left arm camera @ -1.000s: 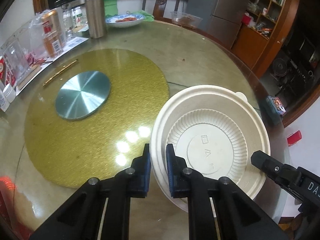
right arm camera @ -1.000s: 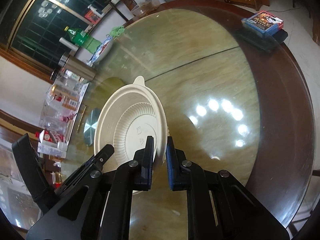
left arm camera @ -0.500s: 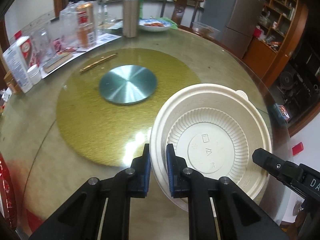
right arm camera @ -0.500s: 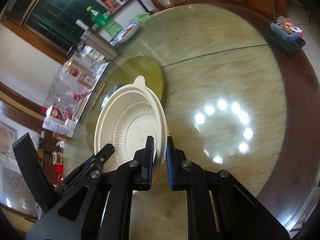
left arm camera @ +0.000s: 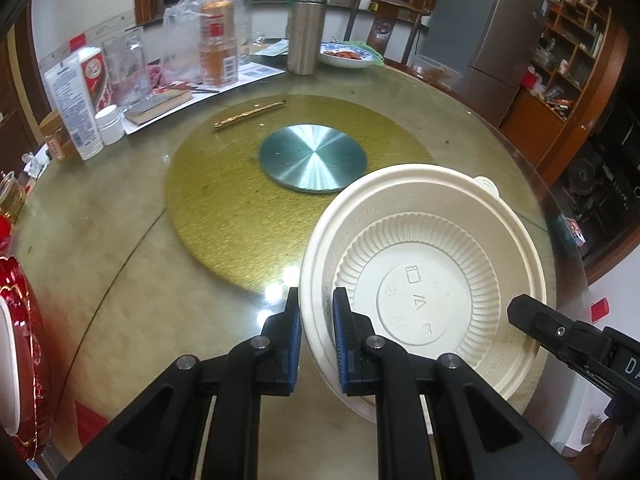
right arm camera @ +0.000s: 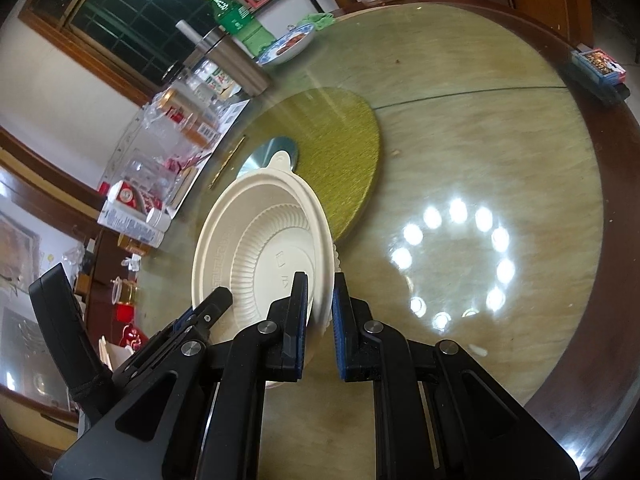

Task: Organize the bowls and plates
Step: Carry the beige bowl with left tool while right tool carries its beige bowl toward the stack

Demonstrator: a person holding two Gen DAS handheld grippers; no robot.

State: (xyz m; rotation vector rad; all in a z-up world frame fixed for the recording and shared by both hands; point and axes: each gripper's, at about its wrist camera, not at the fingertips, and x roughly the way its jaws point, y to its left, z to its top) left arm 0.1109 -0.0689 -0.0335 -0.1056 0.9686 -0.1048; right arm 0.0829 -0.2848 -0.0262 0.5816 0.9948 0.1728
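Left wrist view: left tongs (left arm camera: 316,332) clamped on the near-left rim of the cream bowl (left arm camera: 424,280), one blue pad inside the wall, the other outside. Held tilted above the desk (left arm camera: 120,240), well clear of the glass, overlapping in view the edge of the gold turntable mat (left arm camera: 224,208) and the steel disc (left arm camera: 313,157). Looks like a moulded pulp or thin plastic disposable: ribbed wall, embossed marks in the base, small tab at the far rim. Probably very light, stiff enough at the rolled rim, springy in the wall. A second, paler edge beneath the lower rim hints at more than one piece nested; cannot tell for certain. At the lower right, the right tongs' black finger reaching the opposite rim. Red dish (left arm camera: 24,360) at the far left edge, a possible place to put it.

Right wrist view: right tongs (right arm camera: 320,320) pinched on the bowl's near-right rim, pads closed across the thin wall. Bowl hanging between both tools, tab pointing away toward the mat. Best taken by the rim, as here, on opposite sides; a hard squeeze likely to buckle the wall, a slack one to let a smooth, light edge slip. Not fragile against a short drop, but easily tipped.
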